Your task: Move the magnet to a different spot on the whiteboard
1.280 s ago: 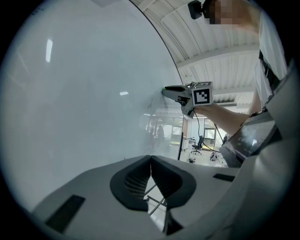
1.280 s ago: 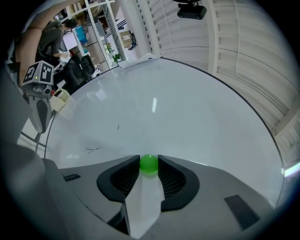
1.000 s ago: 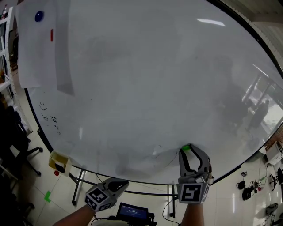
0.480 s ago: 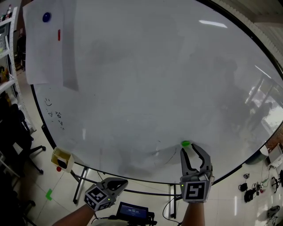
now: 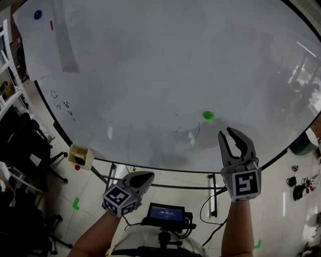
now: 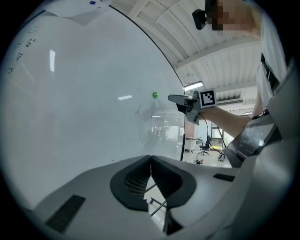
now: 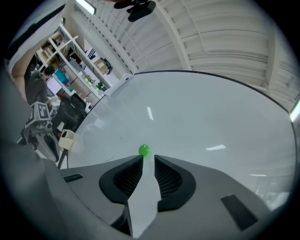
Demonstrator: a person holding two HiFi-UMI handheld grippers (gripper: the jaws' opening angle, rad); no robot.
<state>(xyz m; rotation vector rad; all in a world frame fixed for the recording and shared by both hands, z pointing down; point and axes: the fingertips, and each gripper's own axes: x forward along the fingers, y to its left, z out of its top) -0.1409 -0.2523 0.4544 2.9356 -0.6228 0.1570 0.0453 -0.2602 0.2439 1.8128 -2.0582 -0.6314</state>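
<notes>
Two changes stand out against a second ago. The right gripper (image 5: 228, 136), whose tips were then right at the green magnet (image 5: 208, 115), now sits clear of it, with the magnet off at about 10 o'clock from its tips. Its jaws have also just been closing partway. They stand a little apart, and the right gripper view shows nothing between them, only bare board and the magnet just beyond the tips.

The magnet itself clings to the whiteboard (image 5: 150, 75) at roughly 5 o'clock from the board's middle. It lies just to the 2 o'clock side of some faint pen scribbles (image 5: 186, 131), the same neighbours it had in the earlier pictures. So the magnet has stayed put while the tool has let go and drawn back — which reads to me as a release already made, not a pick-up about to start. Whether this spot is the new one I cannot tell from these views.

The left gripper (image 5: 146, 176) hangs low at 7 o'clock in the head view, below the board's edge. Its jaws are pressed together on nothing, taking no part. Far off at 10 o'clock a sheet of paper (image 5: 30, 45) is pinned up under a blue magnet (image 5: 37, 15) — untouched.
</notes>
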